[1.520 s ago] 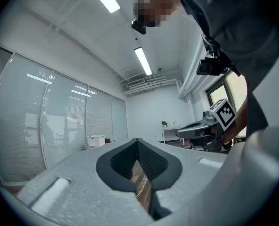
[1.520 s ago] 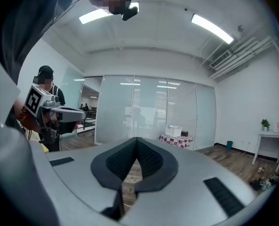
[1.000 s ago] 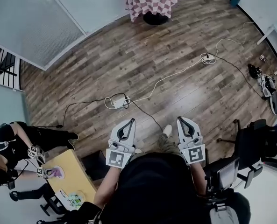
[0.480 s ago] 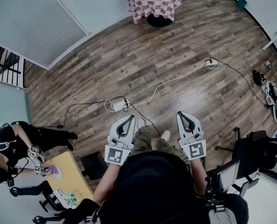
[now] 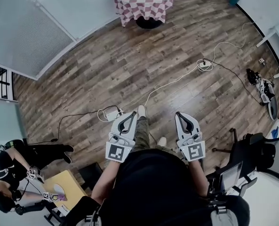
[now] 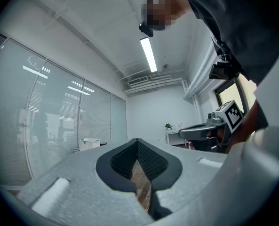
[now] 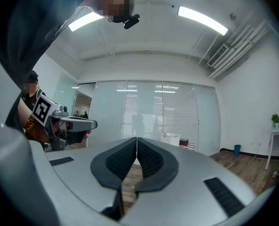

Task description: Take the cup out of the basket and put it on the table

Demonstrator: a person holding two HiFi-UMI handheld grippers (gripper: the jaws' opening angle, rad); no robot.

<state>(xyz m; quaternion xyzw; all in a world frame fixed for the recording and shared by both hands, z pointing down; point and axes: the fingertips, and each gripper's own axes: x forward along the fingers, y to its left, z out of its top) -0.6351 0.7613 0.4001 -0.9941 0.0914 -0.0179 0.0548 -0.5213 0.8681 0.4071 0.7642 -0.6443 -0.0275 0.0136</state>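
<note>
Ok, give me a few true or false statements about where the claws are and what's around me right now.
1. The left claw and right claw are both shut. True.
2. The right claw grips a cup. False: nothing is between its jaws, and no cup shows in any view.
3. A checked-cloth table stands across the room, ahead of the person. True.
4. The floor is carpeted. False: it is a wood floor with a white cable lying on it.

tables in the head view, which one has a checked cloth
The far table at the top edge, draped in pink-and-white checks; the yellow table at lower left has no cloth.
</note>
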